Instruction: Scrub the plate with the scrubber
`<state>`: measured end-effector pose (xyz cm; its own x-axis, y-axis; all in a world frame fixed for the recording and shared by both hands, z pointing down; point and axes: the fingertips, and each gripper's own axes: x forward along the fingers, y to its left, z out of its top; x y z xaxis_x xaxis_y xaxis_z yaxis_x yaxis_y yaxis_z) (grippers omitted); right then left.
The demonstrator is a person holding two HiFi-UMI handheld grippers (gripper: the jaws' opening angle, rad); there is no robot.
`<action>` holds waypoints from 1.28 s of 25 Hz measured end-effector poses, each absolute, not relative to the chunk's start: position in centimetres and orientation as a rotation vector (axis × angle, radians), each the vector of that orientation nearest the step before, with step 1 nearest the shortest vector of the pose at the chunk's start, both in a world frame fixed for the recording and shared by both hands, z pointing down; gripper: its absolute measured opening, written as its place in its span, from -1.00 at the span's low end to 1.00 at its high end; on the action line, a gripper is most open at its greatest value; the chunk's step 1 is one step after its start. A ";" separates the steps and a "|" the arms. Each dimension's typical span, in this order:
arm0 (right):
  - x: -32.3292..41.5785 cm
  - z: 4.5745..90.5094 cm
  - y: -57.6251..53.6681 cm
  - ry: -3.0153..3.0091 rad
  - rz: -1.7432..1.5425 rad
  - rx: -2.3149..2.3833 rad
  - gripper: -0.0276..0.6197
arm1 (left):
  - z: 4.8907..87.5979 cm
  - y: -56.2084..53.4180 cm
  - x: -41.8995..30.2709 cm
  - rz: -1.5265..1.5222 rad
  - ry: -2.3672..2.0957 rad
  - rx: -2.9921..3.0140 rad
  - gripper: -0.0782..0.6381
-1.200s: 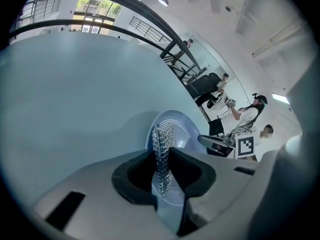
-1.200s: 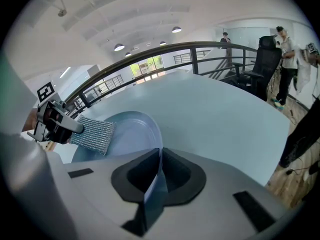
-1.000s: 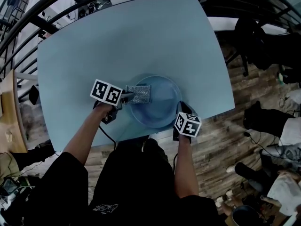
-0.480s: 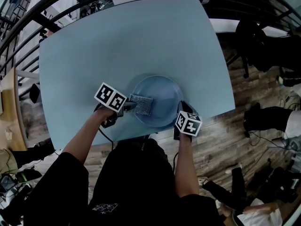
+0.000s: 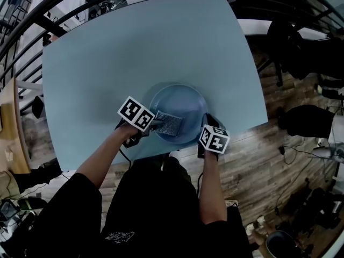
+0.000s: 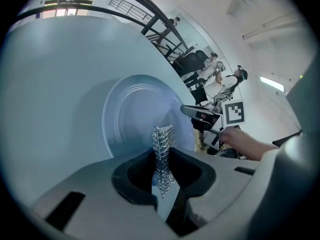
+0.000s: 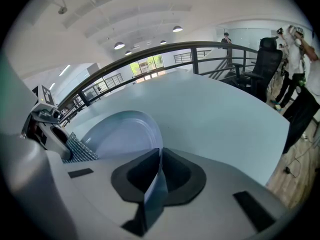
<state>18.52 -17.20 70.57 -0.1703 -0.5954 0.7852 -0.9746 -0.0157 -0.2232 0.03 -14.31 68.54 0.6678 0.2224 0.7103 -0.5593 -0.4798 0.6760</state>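
A pale blue plate (image 5: 185, 104) lies near the front edge of the table. My left gripper (image 5: 154, 126) is shut on a chainmail scrubber (image 5: 169, 123), which rests flat on the plate's near-left part. In the left gripper view the scrubber (image 6: 163, 143) stands edge-on between the jaws, over the plate (image 6: 130, 119). My right gripper (image 5: 206, 127) is shut on the plate's right rim; the right gripper view shows the rim (image 7: 154, 181) pinched between its jaws, with the plate (image 7: 120, 134) and the scrubber (image 7: 80, 150) to the left.
The light blue table (image 5: 140, 52) stretches far beyond the plate. Its front edge (image 5: 236, 132) runs just behind my right gripper. A curved black railing (image 5: 64, 9) and an office chair (image 5: 290, 42) stand past the far and right sides.
My left gripper has carried the scrubber rightward and nearer, from the plate's left rim onto its near-left part. The right gripper has stayed on the rim.
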 end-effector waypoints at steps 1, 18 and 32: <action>18.5 70.6 -17.2 -1.797 1.066 1.630 -0.85 | 68.6 -14.3 0.4 0.951 -0.262 1.856 -0.53; 18.5 70.6 -17.2 -1.778 1.074 1.636 -0.85 | 68.6 -16.7 5.8 0.954 -0.227 1.913 -0.53; 18.7 70.7 -17.1 -1.778 1.079 1.639 -0.85 | 68.8 -21.1 5.4 0.864 -0.348 1.888 -0.53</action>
